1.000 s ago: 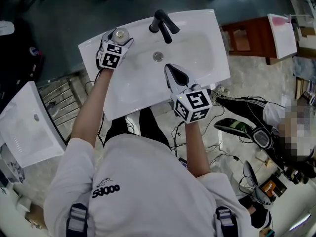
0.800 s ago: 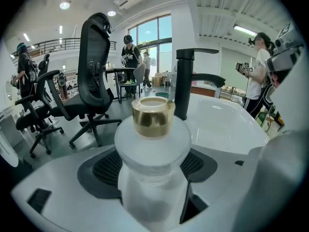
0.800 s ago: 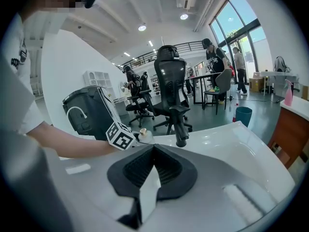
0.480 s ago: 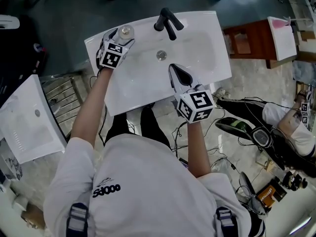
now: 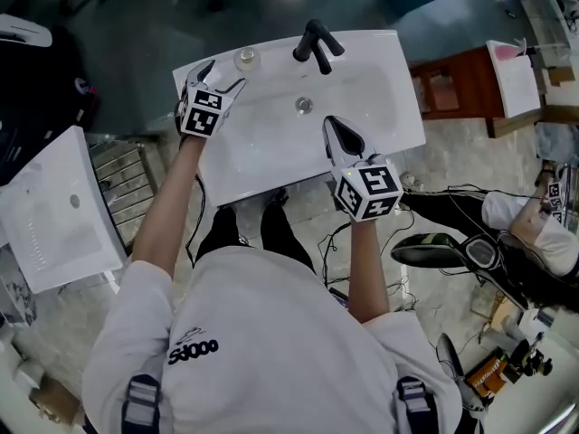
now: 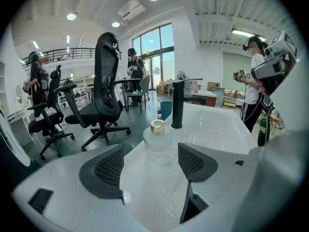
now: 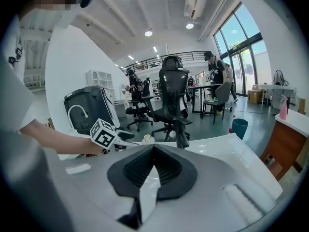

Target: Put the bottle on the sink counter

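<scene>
White sink counter [image 5: 262,156] fills the space below you, with the faucet [image 5: 315,43] at its back edge. Note the change: one second ago your left gripper [image 5: 220,76] enclosed the bottle [image 5: 245,59]. Now its jaws stand wide apart and empty. The bottle stands upright on the counter just beyond them, left of the faucet, touching neither jaw. Treat the placement as apparently complete. Your right gripper [image 5: 336,135] hovers over the basin's front, jaws pressed together, holding nothing. Draw the left gripper straight back so that neither jaw tips the bottle.
</scene>
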Available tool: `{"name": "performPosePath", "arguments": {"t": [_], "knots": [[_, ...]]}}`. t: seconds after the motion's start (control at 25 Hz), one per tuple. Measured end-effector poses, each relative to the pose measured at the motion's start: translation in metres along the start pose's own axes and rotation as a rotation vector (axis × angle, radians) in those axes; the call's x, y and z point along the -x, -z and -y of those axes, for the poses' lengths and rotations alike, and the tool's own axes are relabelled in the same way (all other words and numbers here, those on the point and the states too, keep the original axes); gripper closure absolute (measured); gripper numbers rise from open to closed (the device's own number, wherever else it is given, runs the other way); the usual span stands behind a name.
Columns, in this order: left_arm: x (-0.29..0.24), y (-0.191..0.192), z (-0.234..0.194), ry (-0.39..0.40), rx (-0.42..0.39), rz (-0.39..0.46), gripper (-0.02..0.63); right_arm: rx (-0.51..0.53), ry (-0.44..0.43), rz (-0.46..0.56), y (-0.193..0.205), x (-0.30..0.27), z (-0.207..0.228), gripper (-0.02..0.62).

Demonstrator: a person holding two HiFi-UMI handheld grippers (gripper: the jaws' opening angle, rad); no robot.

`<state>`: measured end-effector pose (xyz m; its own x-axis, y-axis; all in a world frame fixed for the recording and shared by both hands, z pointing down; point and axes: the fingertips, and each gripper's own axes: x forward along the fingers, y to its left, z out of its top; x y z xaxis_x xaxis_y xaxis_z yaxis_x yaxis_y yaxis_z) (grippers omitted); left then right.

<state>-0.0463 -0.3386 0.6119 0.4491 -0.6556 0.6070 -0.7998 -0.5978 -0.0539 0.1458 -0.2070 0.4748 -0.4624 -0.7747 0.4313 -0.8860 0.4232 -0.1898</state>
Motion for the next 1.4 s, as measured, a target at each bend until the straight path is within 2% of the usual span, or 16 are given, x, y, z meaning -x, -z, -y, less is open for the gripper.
{"name": "performPosePath", "arguments": {"t": [0.32,0.52,0.64,0.88,1.16,1.4], "knots": [[0.066,-0.046,-0.022,-0.036,-0.091,0.149,0.256,0.069,0.061,0.052,-0.041,0.013,0.003,0.584],[0.112,-0.084,-0.027,-0.066,-0.172,0.262,0.304,0.104,0.087,0.098,-0.070,0.017,0.000,0.584],[0.138,-0.105,-0.026,-0.076,-0.194,0.324,0.328,0.136,0.103,0.130,-0.089,0.021,-0.002,0.584],[0.195,-0.148,-0.023,-0.116,-0.237,0.441,0.430,0.216,0.119,0.217,-0.129,0.032,-0.013,0.584],[0.224,-0.169,-0.013,-0.071,-0.250,0.479,0.531,0.331,0.122,0.269,-0.160,0.037,-0.029,0.584],[0.239,-0.175,-0.015,-0.085,-0.244,0.478,0.598,0.376,0.097,0.287,-0.174,0.039,-0.042,0.584]]}}
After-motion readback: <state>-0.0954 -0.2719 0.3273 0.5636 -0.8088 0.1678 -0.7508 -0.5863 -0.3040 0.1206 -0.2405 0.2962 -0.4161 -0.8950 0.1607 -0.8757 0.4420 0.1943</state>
